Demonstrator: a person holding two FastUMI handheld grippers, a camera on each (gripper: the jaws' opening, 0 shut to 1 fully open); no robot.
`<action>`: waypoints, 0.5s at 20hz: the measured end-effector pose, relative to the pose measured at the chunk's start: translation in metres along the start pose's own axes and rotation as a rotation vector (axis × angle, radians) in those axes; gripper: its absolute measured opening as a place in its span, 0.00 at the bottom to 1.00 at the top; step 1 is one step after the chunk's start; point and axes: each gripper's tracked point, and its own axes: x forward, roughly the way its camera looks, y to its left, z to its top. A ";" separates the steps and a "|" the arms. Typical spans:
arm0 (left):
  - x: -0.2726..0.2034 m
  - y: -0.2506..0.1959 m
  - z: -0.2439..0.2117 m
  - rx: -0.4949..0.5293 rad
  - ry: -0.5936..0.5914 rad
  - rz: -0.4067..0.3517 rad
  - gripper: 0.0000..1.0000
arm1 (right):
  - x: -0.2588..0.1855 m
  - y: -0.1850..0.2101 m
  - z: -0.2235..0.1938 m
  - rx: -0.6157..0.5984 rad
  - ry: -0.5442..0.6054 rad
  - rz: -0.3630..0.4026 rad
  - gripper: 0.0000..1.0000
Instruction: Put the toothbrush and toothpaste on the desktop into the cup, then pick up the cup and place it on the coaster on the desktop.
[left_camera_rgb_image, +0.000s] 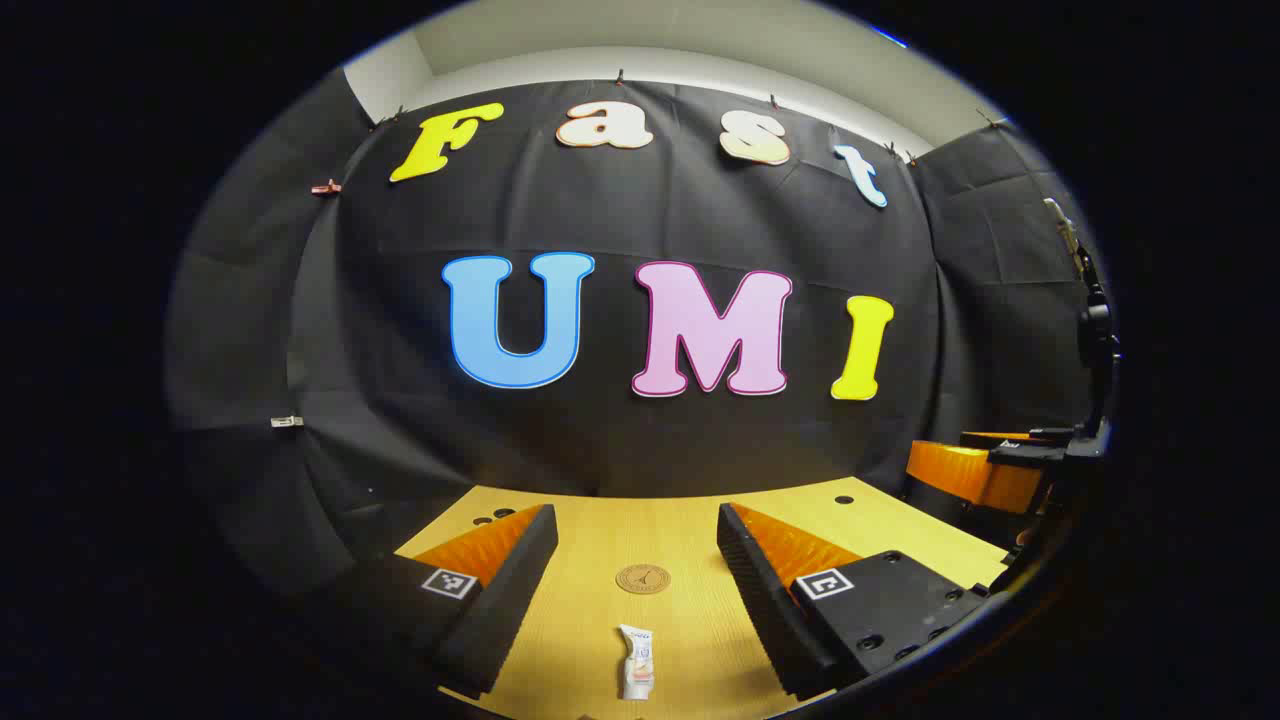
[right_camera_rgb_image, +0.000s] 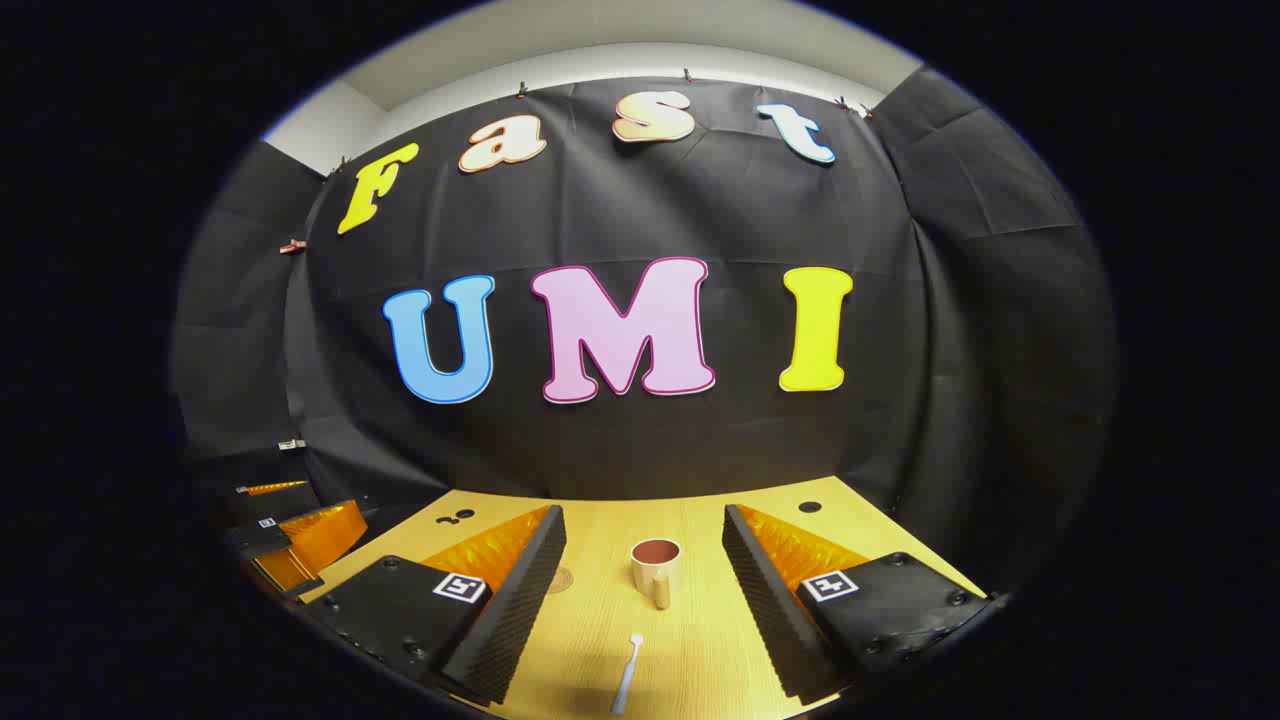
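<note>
In the left gripper view a small white toothpaste tube (left_camera_rgb_image: 637, 662) lies flat on the wooden desktop (left_camera_rgb_image: 680, 540), with a round brown coaster (left_camera_rgb_image: 643, 578) just beyond it. My left gripper (left_camera_rgb_image: 635, 555) hovers open above them, holding nothing. In the right gripper view a cream cup (right_camera_rgb_image: 656, 567) with a dark inside stands upright, its handle toward me. A white toothbrush (right_camera_rgb_image: 627, 672) lies on the desktop (right_camera_rgb_image: 690, 620) in front of the cup. My right gripper (right_camera_rgb_image: 640, 550) is open and holds nothing. Part of the coaster (right_camera_rgb_image: 560, 578) peeks out beside the right gripper's left finger.
The other gripper (left_camera_rgb_image: 990, 470) shows at the right edge of the left gripper view and as an orange and black shape (right_camera_rgb_image: 300, 535) at the left of the right gripper view. The black cloth wall closes the desk's far side. Small dark holes (right_camera_rgb_image: 810, 507) mark the desktop's back corners.
</note>
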 end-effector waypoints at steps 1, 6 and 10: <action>0.001 -0.003 -0.001 -0.002 0.003 -0.010 1.00 | 0.001 0.000 -0.001 -0.003 0.003 0.005 0.97; 0.003 -0.009 -0.001 0.011 0.005 -0.026 1.00 | 0.006 -0.007 -0.014 0.009 0.039 0.021 0.97; 0.004 -0.010 0.000 0.039 -0.004 -0.013 0.99 | 0.013 -0.021 -0.024 0.030 0.079 0.000 0.97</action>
